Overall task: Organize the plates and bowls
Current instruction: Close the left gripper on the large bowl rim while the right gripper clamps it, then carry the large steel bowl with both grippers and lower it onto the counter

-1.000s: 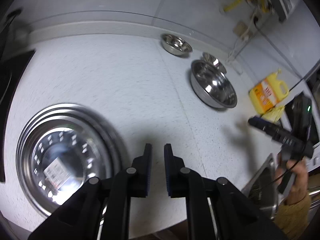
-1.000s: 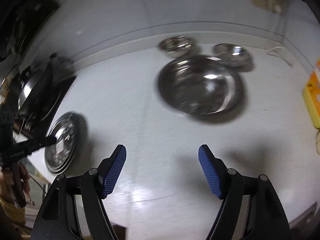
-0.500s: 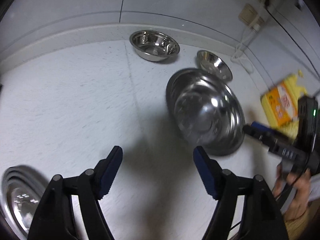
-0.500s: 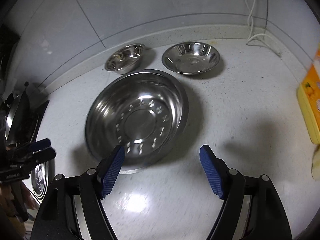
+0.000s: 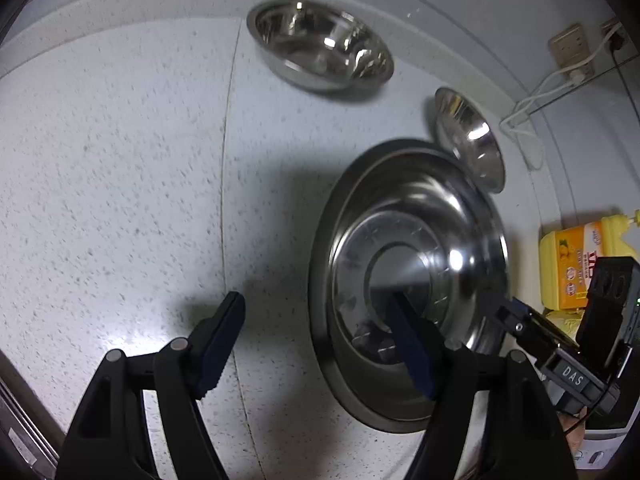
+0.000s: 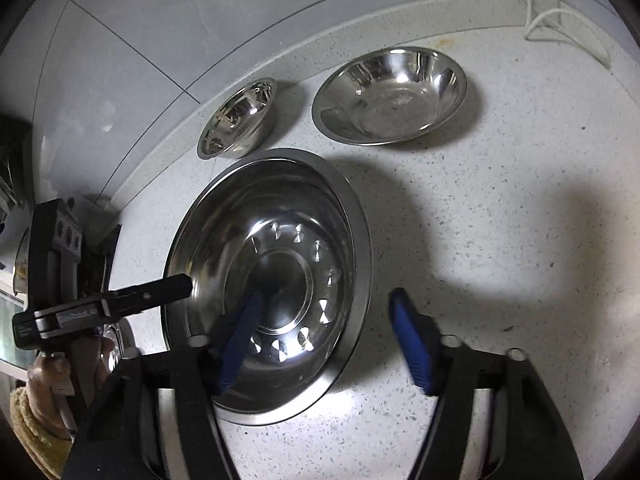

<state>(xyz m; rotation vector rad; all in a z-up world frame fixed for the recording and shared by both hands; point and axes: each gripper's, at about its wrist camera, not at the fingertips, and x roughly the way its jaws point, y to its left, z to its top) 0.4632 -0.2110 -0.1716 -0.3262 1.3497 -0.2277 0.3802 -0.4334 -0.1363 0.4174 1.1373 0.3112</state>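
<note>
Speckled counter (image 6: 500,220) holds large shiny steel basin (image 6: 280,248), upright.

Your speckled white surface (image 6: 500,208) carries three steel bowls: a large bowl (image 6: 268,280) nearest you, a small bowl (image 6: 238,120) by the back ledge, and a medium bowl (image 6: 390,96) beside it. A yellow bottle (image 5: 568,268) stands well off to one side.

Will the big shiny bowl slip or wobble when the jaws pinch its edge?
Probably a bit slippery: the big bowl is polished metal that mirrors the lights. It looks thin-walled, so likely light and stiff. Gripped at opposite rims by the left gripper and right gripper, both open now, it should tip less than from one side.
</note>
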